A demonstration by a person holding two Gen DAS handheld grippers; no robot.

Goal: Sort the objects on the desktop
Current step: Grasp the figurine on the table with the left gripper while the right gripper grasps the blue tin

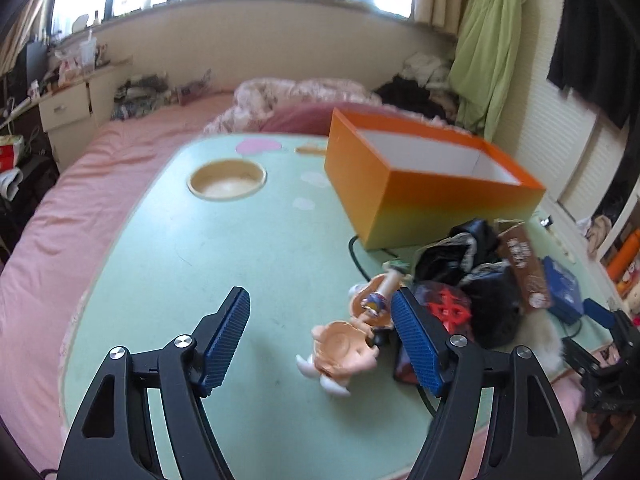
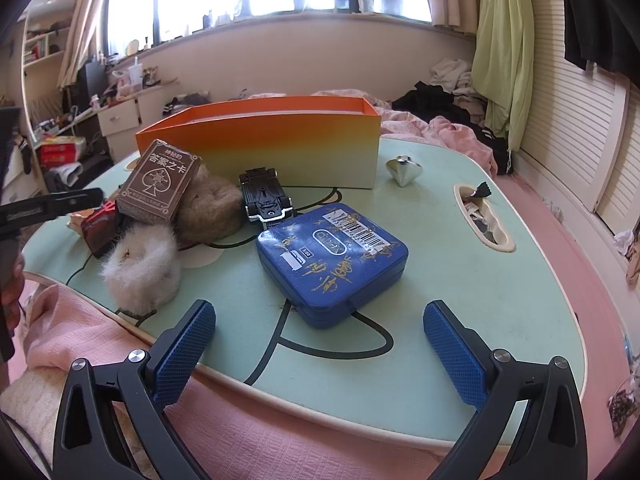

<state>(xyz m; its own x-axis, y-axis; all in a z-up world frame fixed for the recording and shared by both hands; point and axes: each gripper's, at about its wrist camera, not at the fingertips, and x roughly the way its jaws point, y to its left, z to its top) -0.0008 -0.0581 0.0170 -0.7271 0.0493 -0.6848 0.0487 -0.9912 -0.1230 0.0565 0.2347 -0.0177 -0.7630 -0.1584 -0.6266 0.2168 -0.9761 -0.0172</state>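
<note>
both hand-held grippers released: left (image 1: 322, 334) over figurine (image 1: 352, 340), right (image 2: 320, 336) before blue case (image 2: 332, 260)

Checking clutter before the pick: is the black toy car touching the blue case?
Touching. The right wrist view shows the black toy car with its near end resting on the blue case's far edge, no table showing between them.

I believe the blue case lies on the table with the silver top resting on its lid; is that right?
Not quite. The right wrist view shows the blue case on the table, but the silver top stands apart on the table, beside the orange box.
</note>
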